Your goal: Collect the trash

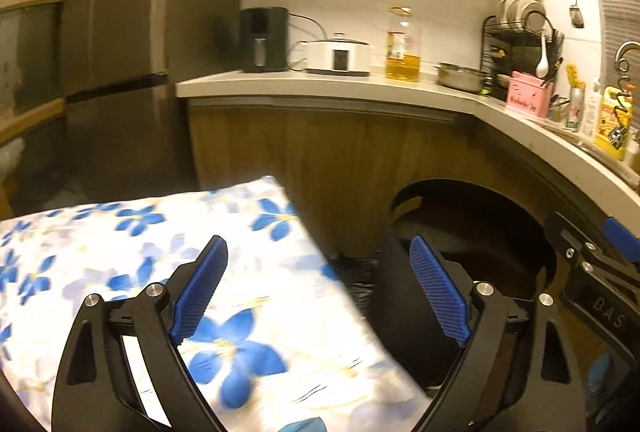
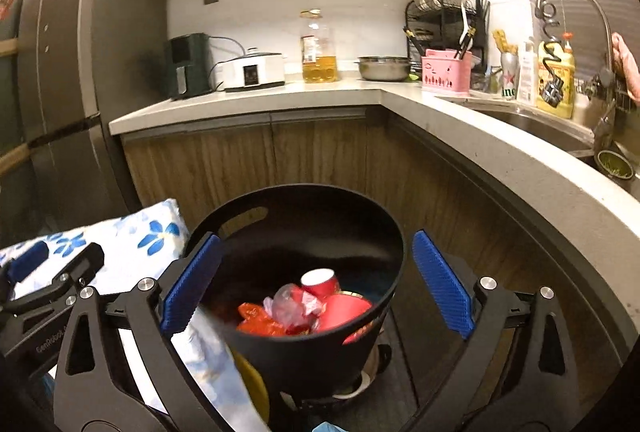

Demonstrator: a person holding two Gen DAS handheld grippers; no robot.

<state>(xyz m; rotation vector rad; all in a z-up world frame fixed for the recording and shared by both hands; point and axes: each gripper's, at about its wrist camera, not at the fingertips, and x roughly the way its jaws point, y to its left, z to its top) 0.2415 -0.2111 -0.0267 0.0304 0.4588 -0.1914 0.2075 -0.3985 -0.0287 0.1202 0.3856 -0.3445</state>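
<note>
Black bin (image 2: 304, 272) straight ahead of my right tongs (image 2: 316, 284), red cups (image 2: 332, 296) and wrappers inside; jaws spread wide, nothing between pads. My left tongs (image 1: 320, 292), also spread and empty, hang over floral cloth (image 1: 120, 252); bin lies to their right. Right hand nearer.

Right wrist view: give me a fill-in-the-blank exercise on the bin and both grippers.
1. The bin is coloured ____.
2. The cup among the trash in the bin is coloured ____.
3. The right gripper has its jaws ____, with nothing pinched.
4. Under the left gripper lies a cloth printed with blue ____.

Missing words: black; red; open; flowers
</note>
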